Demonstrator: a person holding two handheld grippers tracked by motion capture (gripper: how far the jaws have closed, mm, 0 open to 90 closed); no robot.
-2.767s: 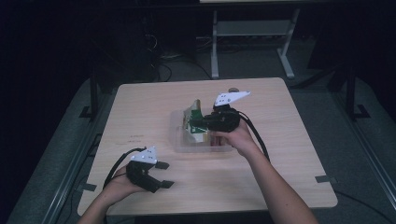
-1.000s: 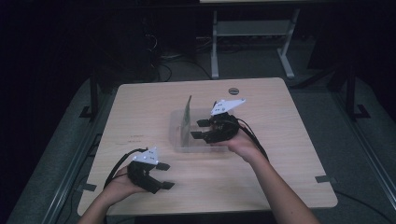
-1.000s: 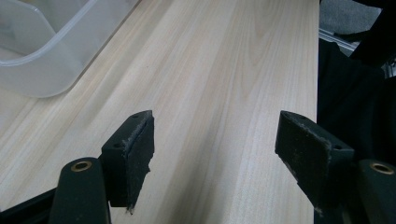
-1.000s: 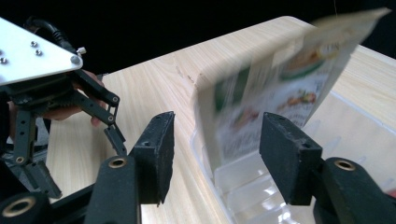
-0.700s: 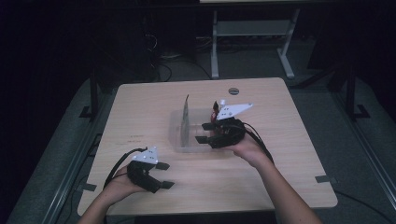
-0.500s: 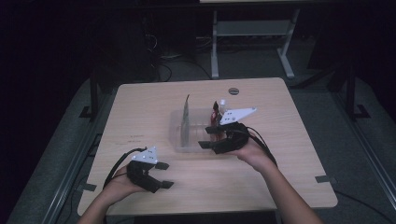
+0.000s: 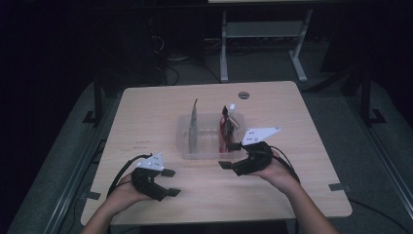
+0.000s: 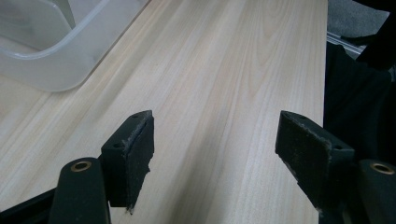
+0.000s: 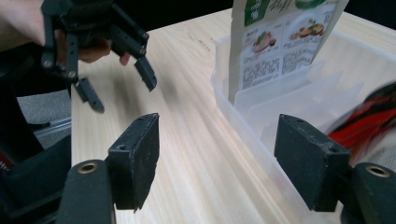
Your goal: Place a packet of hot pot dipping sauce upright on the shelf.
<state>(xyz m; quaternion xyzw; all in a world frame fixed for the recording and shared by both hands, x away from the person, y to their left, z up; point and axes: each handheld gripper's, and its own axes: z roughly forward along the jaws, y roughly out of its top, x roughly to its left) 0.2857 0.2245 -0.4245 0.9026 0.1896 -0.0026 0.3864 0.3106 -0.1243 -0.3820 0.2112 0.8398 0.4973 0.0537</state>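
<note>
The clear bin (image 7: 207,141) sits mid-surface, its long axis running three to nine o'clock. A green packet (image 7: 194,127) stands on edge at its nine o'clock end and a red packet (image 7: 226,127) toward three. The right gripper (image 7: 230,156), just at the bin's five o'clock corner, has been spreading its fingers; nothing lies between them. The left gripper (image 7: 166,182) rests at seven o'clock, fingers wide and empty. Bare surface (image 7: 146,112) surrounds the bin.

Count: 1 clear plastic bin (image 7: 207,146) mid-table, 2 packets in it – green-white one (image 7: 194,122) left, red one (image 7: 226,127) right. 2 grippers: left (image 7: 169,182) near-left, right (image 7: 231,155) near the bin. 1 table (image 7: 146,112).
</note>
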